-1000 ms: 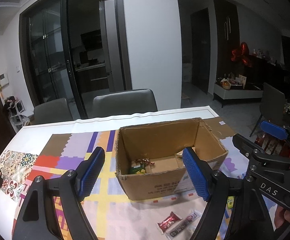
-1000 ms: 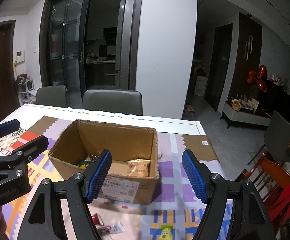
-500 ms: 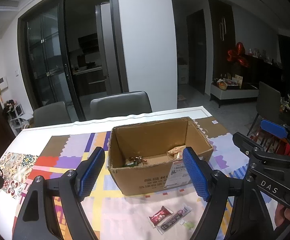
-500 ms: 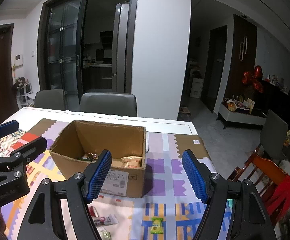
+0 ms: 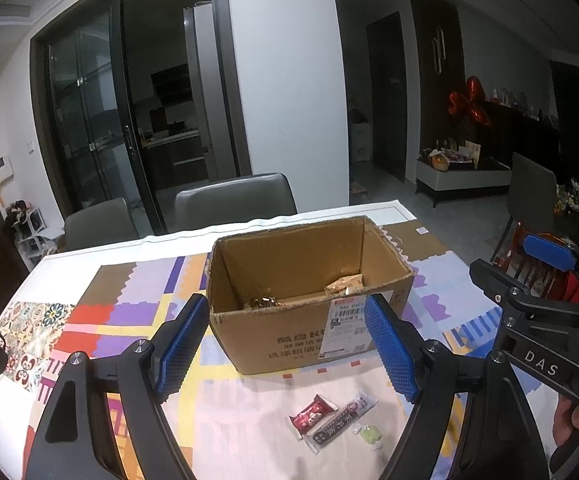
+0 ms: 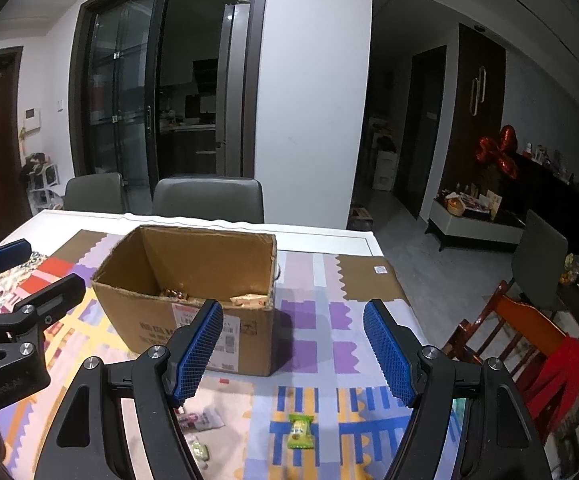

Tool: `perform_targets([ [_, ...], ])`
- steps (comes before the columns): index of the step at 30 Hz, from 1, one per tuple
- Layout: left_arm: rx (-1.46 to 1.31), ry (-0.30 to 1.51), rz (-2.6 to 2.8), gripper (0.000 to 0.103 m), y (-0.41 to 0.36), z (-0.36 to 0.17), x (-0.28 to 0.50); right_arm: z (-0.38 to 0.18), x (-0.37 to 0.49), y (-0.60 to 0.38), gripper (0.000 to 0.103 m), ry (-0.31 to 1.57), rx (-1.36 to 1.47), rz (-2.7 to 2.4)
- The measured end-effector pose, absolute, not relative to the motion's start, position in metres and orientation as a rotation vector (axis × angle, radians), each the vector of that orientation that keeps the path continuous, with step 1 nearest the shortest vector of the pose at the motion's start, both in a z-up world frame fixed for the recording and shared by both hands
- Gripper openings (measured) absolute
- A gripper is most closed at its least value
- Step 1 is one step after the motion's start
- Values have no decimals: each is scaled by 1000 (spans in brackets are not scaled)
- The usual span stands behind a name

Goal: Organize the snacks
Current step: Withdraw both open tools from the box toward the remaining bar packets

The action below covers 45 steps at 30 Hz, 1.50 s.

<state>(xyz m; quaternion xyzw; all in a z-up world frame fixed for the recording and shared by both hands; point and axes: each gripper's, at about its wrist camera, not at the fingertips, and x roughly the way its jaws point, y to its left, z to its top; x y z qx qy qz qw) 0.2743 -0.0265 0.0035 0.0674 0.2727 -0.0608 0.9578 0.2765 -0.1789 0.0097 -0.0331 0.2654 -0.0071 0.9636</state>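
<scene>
Both claws are hanging spread and empty above the near edge of the table (image 5: 89, 248). The left gripper (image 5: 289, 344) is framing the cardboard box (image 5: 309, 312), which is already holding a few snacks. Lying loose just in front of the box are a red packet (image 5: 312, 416), a dark bar (image 5: 341, 420) touching it, and a small green candy (image 5: 369, 435). The right gripper (image 6: 293, 354) is looking down on a green wrapper (image 6: 300, 432) near its right side. Best bet: lower straight over one flat packet, pinch across its narrow width, then lift clear of the box rim.
</scene>
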Motion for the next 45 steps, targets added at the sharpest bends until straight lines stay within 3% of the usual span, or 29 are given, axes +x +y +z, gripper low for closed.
perform_targets([
  [23, 148, 649, -198, 78, -47, -62, 259, -45, 260, -193, 74, 630, -53, -38],
  [40, 203, 765, -313, 56, -56, -132, 267, -95, 260, -200, 74, 708, -44, -59],
  [45, 223, 802, -342, 43, -54, -148, 272, -108, 262, -195, 74, 733, -42, -62],
])
